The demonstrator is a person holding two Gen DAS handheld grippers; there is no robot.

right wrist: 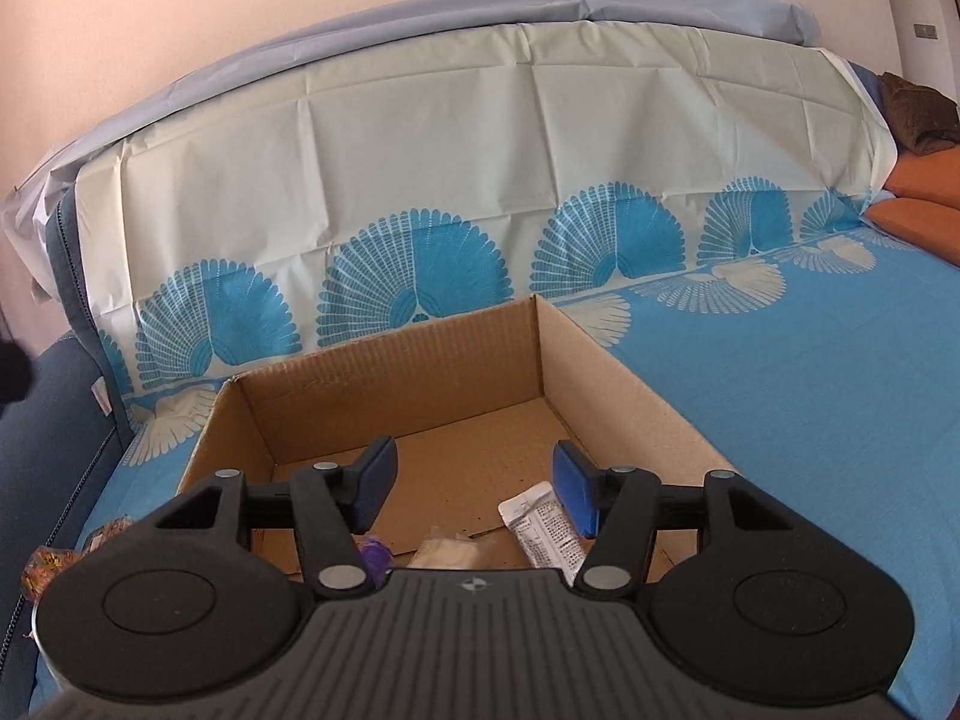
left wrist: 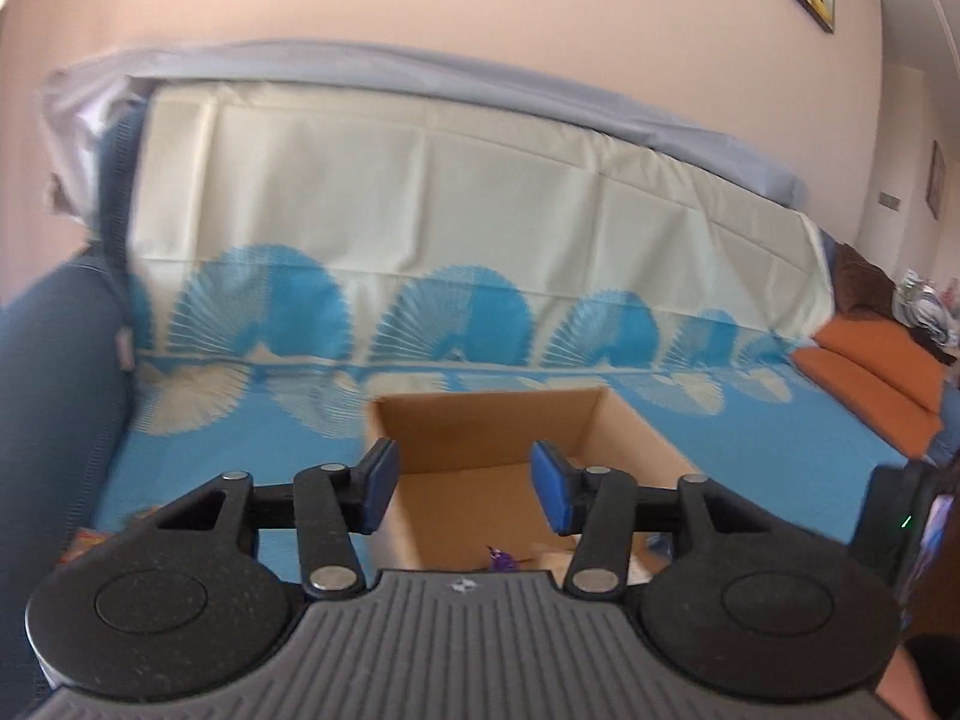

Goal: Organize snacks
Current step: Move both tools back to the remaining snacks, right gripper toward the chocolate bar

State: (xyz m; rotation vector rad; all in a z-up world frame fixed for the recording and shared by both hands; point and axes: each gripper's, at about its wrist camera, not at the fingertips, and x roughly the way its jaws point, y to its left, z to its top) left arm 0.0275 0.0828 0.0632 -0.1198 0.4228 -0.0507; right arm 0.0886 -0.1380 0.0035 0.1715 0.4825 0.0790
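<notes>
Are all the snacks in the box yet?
Not all. Three packets lie in the cardboard box: a white packet, a pale packet and a purple one. Both the left tool and the right tool are open, holding nothing. Orange-wrapped snacks wait outside on the cloth.

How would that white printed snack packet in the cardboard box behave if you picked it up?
The white packet looks thin and flat, so it is probably light and floppy, sagging if pinched at one end. Its wrapper seems smooth, so it may slip. Lying flat on the cardboard box floor, it should slide rather than roll.
</notes>
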